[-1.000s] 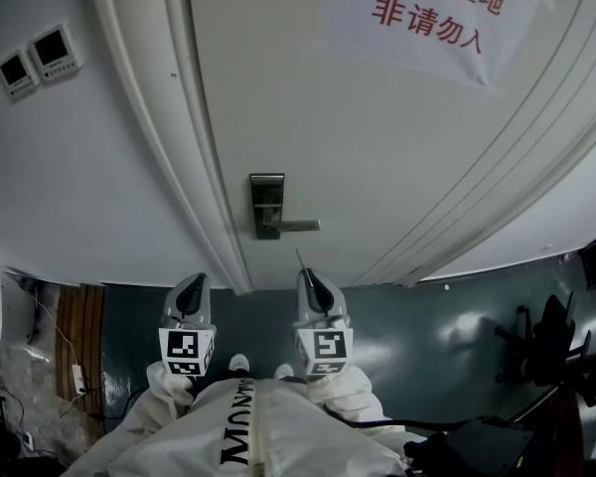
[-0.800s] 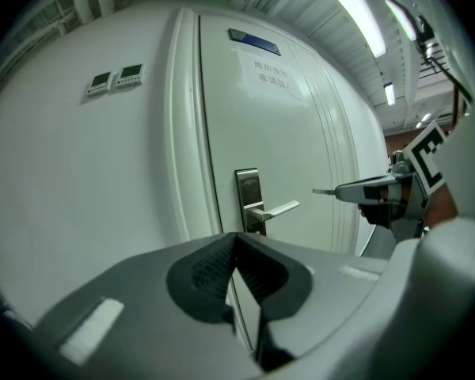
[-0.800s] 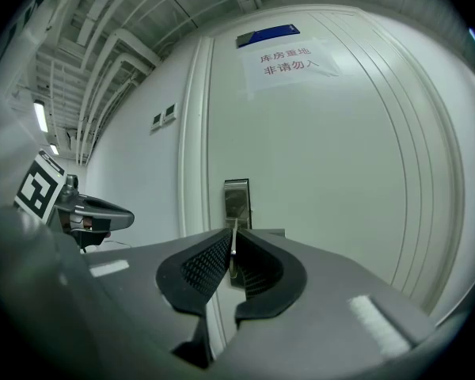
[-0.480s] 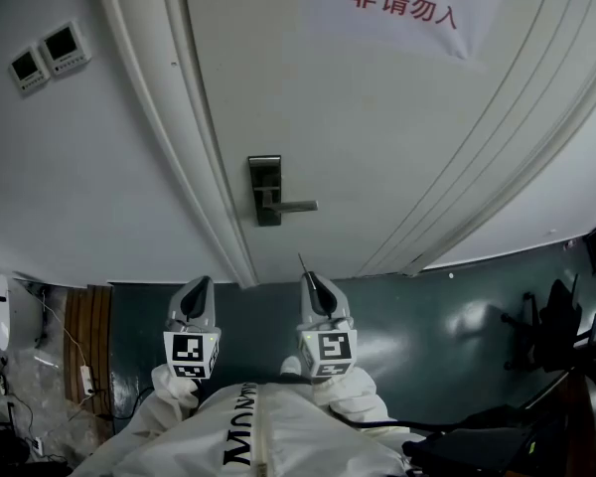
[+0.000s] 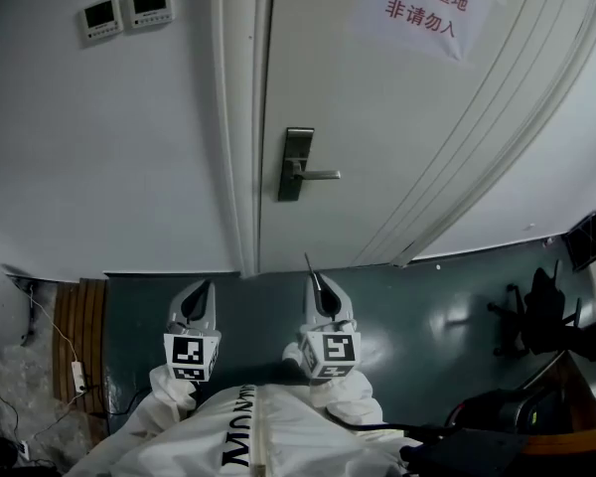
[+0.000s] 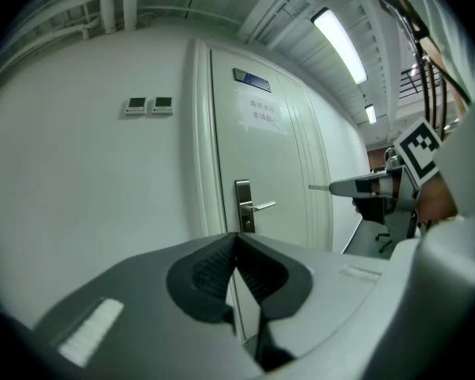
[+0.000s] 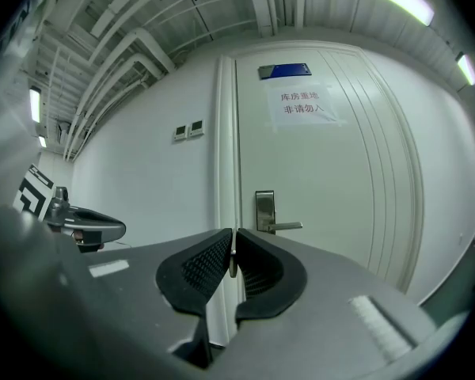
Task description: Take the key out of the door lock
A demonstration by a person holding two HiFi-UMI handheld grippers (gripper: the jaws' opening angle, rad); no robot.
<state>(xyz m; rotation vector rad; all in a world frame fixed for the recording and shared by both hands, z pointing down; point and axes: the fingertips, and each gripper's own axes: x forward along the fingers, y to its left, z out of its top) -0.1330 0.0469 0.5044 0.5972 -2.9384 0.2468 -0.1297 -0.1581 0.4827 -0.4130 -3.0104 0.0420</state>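
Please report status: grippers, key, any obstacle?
Left gripper shut, empty. Right gripper shut on thin silver metal key, already out of the steel door lock. Nothing in the way.

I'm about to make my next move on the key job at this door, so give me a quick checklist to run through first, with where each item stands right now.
1. Right claw clamped on a thin metal piece, likely the key: ok.
2. Left claw shut with nothing in it: ok.
3. Lock plate free of any key: cannot tell, too small.
4. Both claws clear of the door: ok, well short of it.
5. Door handle level, untouched: ok.
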